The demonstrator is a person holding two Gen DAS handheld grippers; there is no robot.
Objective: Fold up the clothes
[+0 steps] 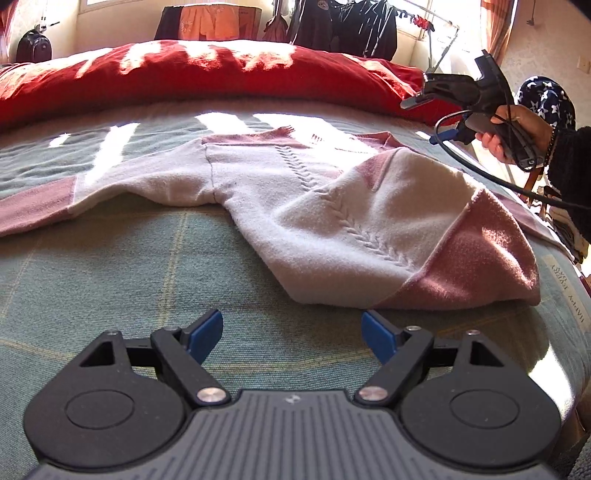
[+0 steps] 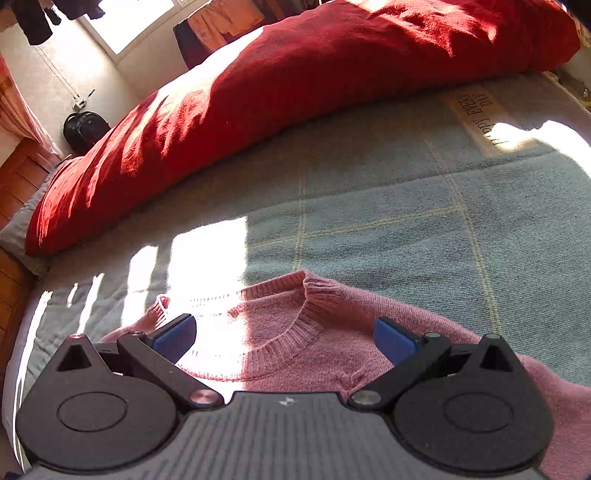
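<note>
— While the sun falls in stripes across the bed [image 1: 110,266], where is the sweater [image 1: 332,229]?
— It lies on the green checked bedspread, a pink and white knit. One sleeve [image 1: 44,203] stretches flat toward the left edge of the left wrist view; the other side is folded over the body, so a pink cuff end sits at the near right.
— And the left gripper [image 1: 291,332]?
— It hovers over bare bedspread just short of the sweater's near edge. Its blue-tipped fingers [image 1: 207,328] stand wide apart with nothing between them.
— The right gripper [image 2: 284,336]?
— Its fingers [image 2: 177,332] are spread wide too, over the pink ribbed collar [image 2: 295,332]. Whether the tips touch the knit I cannot tell, but the pads press on nothing. From the left wrist view you see it held up in the person's hand [image 1: 517,133] at the far right side of the bed, above the sweater, a black cable [image 1: 498,181] looping from it.
— What else is around?
— A thick red quilt [image 2: 258,99] is heaped along the far side of the bed. Beyond it dark clothes [image 1: 347,29] hang by a bright window, and a black bag [image 2: 85,129] sits on the floor by the wall
</note>
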